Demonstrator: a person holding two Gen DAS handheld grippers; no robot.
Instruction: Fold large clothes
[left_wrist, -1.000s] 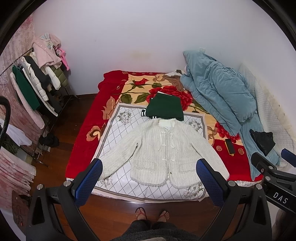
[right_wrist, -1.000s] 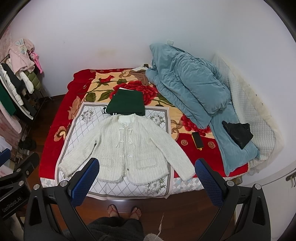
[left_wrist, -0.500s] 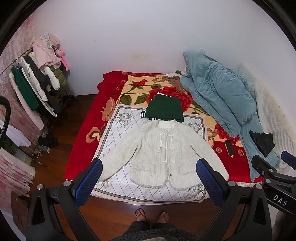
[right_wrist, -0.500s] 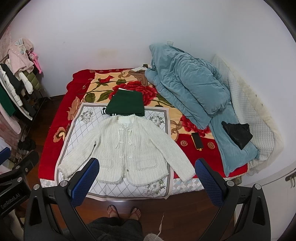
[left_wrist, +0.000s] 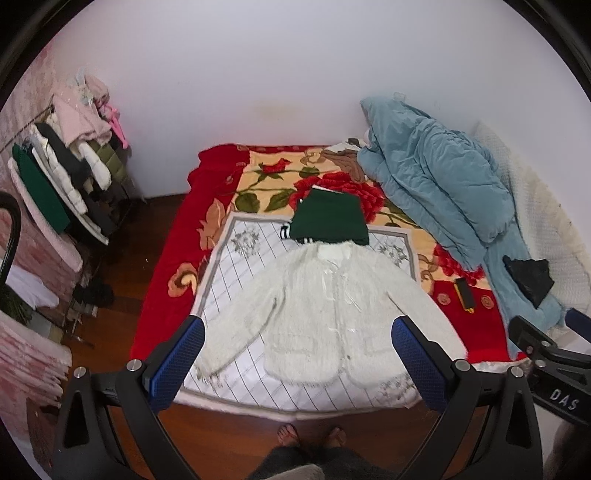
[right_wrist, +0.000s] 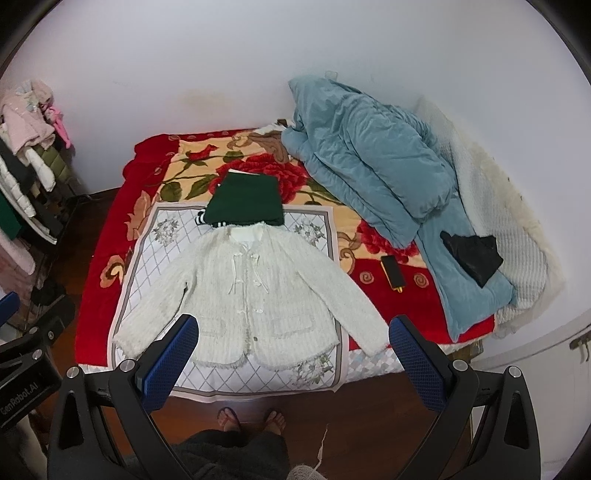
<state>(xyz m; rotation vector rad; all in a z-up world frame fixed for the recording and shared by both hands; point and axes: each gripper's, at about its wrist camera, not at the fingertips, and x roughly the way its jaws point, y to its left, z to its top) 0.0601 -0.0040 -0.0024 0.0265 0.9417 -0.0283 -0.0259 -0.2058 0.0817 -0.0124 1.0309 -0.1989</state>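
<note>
Well below both grippers — left gripper (left_wrist: 297, 354), right gripper (right_wrist: 293, 352), jaws wide, empty — white cardigan (right_wrist: 247, 291) flat; labels "DAS", "GenRobot.AI".

A rumpled blue quilt (right_wrist: 373, 173) lies along the bed's right side, with a black garment (right_wrist: 472, 254) resting on it. A dark phone (right_wrist: 393, 273) lies on the red floral blanket (right_wrist: 92, 295). A loaded clothes rack (left_wrist: 66, 177) stands at left.
</note>
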